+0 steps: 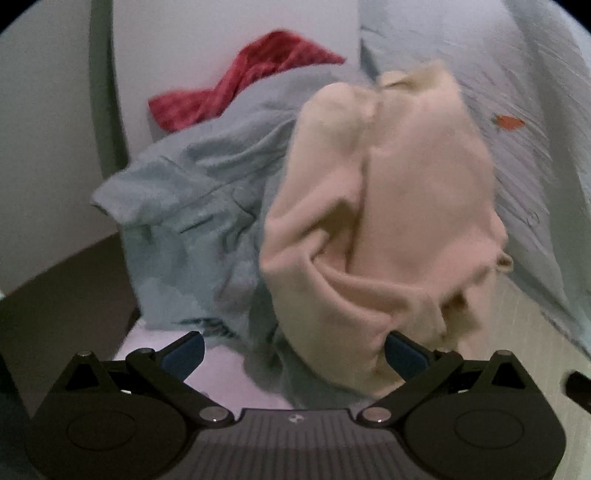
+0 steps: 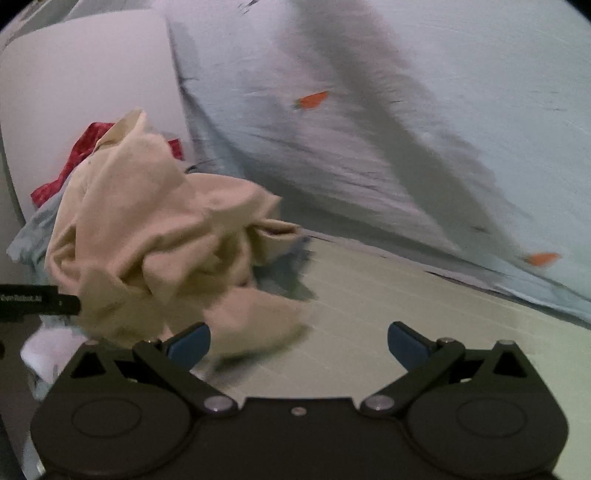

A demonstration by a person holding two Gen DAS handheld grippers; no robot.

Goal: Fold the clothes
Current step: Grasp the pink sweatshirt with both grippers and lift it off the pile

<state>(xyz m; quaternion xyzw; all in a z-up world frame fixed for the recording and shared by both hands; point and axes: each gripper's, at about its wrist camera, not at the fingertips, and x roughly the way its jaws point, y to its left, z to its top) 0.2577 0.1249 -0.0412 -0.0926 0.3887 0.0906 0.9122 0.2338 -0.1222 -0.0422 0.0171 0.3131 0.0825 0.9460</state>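
Observation:
A crumpled cream garment (image 1: 384,221) lies heaped in front of my left gripper (image 1: 293,356), partly on a light blue garment (image 1: 192,206). A red garment (image 1: 243,85) lies behind them against the wall. The left jaws stand wide apart, and the cream cloth's lower fold hangs between them near the right finger (image 1: 404,356). In the right wrist view the cream garment (image 2: 159,236) sits to the left, its lower edge by the left finger (image 2: 190,343). My right gripper (image 2: 297,343) is open over the pale surface (image 2: 369,317). Both views are motion-blurred.
A light blue sheet with orange carrot prints (image 2: 369,129) covers the bed to the right and behind. A white panel (image 1: 236,29) stands at the back. Part of the other gripper (image 2: 37,301) shows at the left edge. Dark floor (image 1: 55,295) lies to the left.

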